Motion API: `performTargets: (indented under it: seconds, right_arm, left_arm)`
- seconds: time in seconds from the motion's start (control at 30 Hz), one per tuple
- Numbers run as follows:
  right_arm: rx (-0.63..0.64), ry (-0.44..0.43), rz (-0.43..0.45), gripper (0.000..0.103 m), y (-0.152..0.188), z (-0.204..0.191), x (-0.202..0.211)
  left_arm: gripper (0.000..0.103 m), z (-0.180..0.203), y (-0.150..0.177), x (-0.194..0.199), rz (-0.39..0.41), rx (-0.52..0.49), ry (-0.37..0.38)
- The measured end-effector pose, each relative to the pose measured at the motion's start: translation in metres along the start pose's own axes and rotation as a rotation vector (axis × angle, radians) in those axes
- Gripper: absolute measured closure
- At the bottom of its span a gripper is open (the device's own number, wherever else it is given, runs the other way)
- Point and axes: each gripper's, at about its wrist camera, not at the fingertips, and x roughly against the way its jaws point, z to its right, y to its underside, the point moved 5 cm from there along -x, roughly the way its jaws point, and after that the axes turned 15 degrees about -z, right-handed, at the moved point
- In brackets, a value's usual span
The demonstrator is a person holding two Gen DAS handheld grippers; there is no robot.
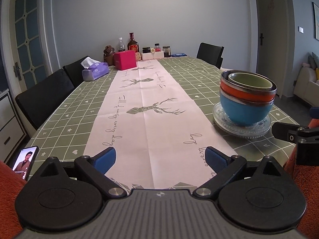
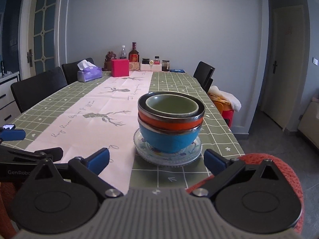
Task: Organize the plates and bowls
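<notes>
Nearest the right wrist camera, the right gripper [image 2: 156, 158] has its blue-padded fingers [image 2: 98, 159] spread wide apart, holding nothing and touching nothing. Just beyond the gap between them, at about 12 o'clock, stands the bowl stack on a clear glass plate [image 2: 169, 158] near the table's right edge. The blue bowl [image 2: 168, 140] sits on the plate, the orange bowl [image 2: 169, 124] is nested in it, and the small green bowl [image 2: 172, 105] sits inside the orange one. At 9 o'clock in this view part of the left gripper shows low over the table.

In the left wrist view, the left gripper [image 1: 160, 159] is likewise wide open and empty, its fingers hovering over the pale deer-print runner [image 1: 143, 107] on the green checked tablecloth [image 1: 65, 119]. A phone [image 1: 25, 162] with a lit screen lies at 8 o'clock on the near table edge. The same stack stands at 2 o'clock, well apart from these fingers.

Farther off, at 11 o'clock, lie a purple tissue pack [image 1: 95, 71] and a pink box [image 1: 125, 60]. At the far end, against the wall, stand bottles [image 1: 132, 42] and small jars [image 1: 166, 51]. Black chairs [image 1: 44, 97] line the left side, and another [image 1: 209, 54] stands on the far right.
</notes>
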Motion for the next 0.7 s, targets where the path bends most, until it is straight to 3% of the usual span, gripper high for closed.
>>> performTargets:
  seconds: [0.7]
  right_arm:
    - [0.001, 0.003, -0.004, 0.003, 0.0005, -0.0006, -0.0009]
  left_arm:
    - [0.0, 0.0002, 0.0014, 0.0021, -0.004, -0.003, -0.02]
